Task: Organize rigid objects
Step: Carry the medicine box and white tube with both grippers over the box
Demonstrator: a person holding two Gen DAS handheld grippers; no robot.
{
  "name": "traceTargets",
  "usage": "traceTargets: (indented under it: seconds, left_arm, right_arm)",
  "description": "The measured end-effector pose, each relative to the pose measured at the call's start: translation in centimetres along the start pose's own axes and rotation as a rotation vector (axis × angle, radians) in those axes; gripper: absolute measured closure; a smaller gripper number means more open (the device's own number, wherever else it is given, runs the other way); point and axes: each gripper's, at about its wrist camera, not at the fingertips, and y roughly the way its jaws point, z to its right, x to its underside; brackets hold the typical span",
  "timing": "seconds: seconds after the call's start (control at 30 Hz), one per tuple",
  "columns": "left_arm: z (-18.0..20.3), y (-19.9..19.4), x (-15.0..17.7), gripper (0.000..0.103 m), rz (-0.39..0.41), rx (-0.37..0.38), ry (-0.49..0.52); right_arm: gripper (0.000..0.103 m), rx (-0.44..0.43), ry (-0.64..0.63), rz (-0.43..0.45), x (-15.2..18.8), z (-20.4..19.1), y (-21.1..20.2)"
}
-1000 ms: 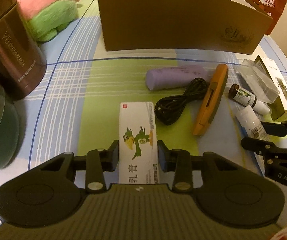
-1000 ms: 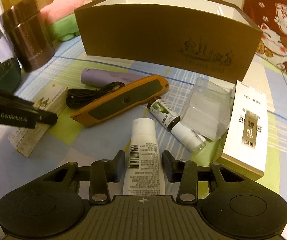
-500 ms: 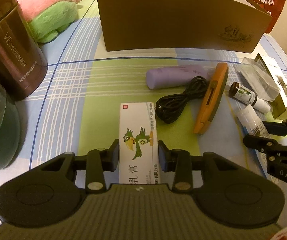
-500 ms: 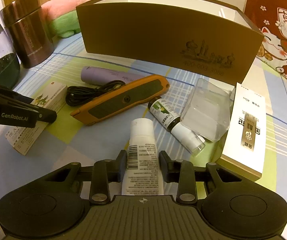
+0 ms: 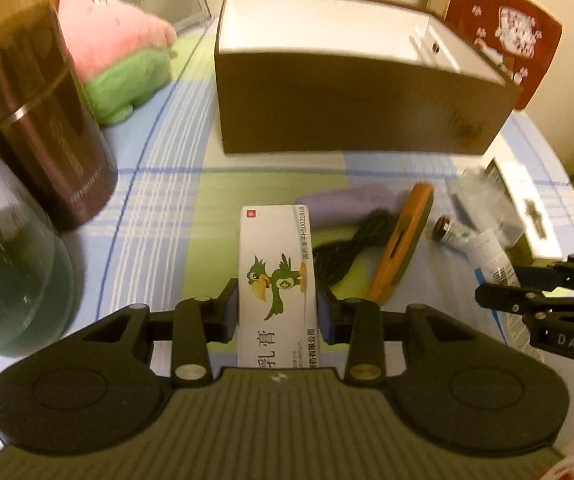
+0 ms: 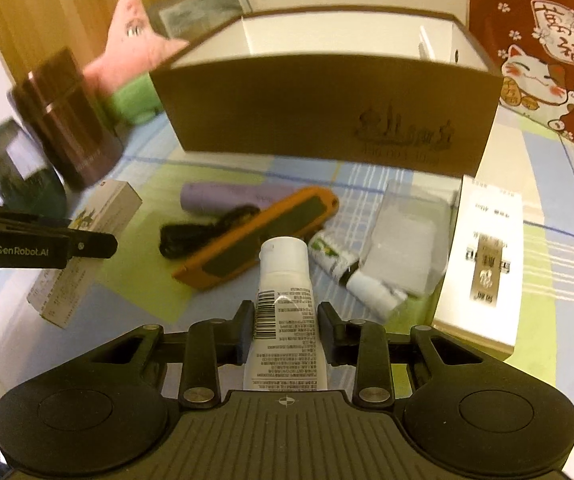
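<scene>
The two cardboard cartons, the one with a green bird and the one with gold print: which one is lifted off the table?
The green-bird carton, clamped in the left gripper. The gold-print carton lies flat on the tablecloth, ungripped.

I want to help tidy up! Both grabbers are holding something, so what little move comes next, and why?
Probably carry both toward the open brown cardboard box. The left gripper is clamped on the white parrot-printed carton, the right gripper on the white squeeze tube, both look lifted, and the box's white inside shows room.
</scene>
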Motion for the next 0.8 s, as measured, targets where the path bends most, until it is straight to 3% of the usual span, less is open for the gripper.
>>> traceTargets:
  seconds: [0.37, 0.8]
  left_arm:
    - [1.4, -2.5, -4.8, 0.07, 0.115, 0.043, 0.034]
    - [3.1, -0.8, -12.8, 0.07, 0.194, 0.05, 0.068]
  right_arm:
    - [0.072, -0.039, 0.049, 0.103, -4.9, 0.4, -2.7]
    - [0.072, -0.044, 0.08, 0.198, -13.5, 2.4, -2.2]
